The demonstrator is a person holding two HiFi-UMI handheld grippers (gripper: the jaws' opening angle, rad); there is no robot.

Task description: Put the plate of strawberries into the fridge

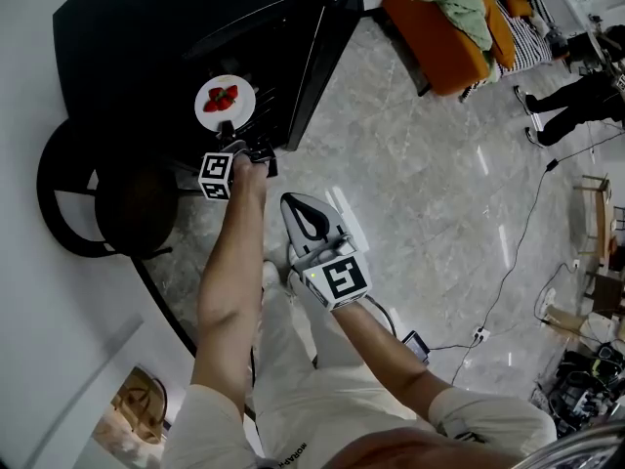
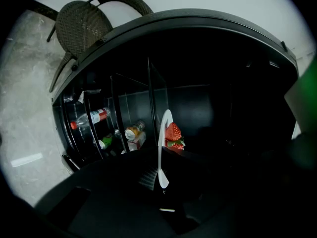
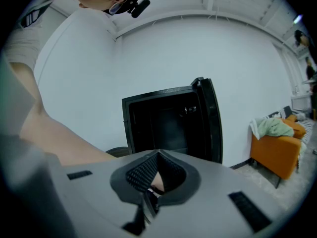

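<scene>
Grey marble floor (image 1: 420,193), white wall, and the black fridge (image 1: 146,37) stands open, wicker chair (image 1: 98,203) at its 8 o'clock. The left gripper (image 1: 230,135) has its jaws pinched almost together on the near rim of the white plate (image 1: 210,115). The strawberries (image 1: 222,98) sit mid-plate, 12 o'clock from the jaws, in the dark fridge mouth. A one-edge grip is the worry: any wrist roll tips the plate, berries slide, or the rim clips a shelf. The left arm reaches long and straight. The right gripper (image 1: 291,203) hangs at 4 o'clock, jaws closed on nothing, elbow bent.
</scene>
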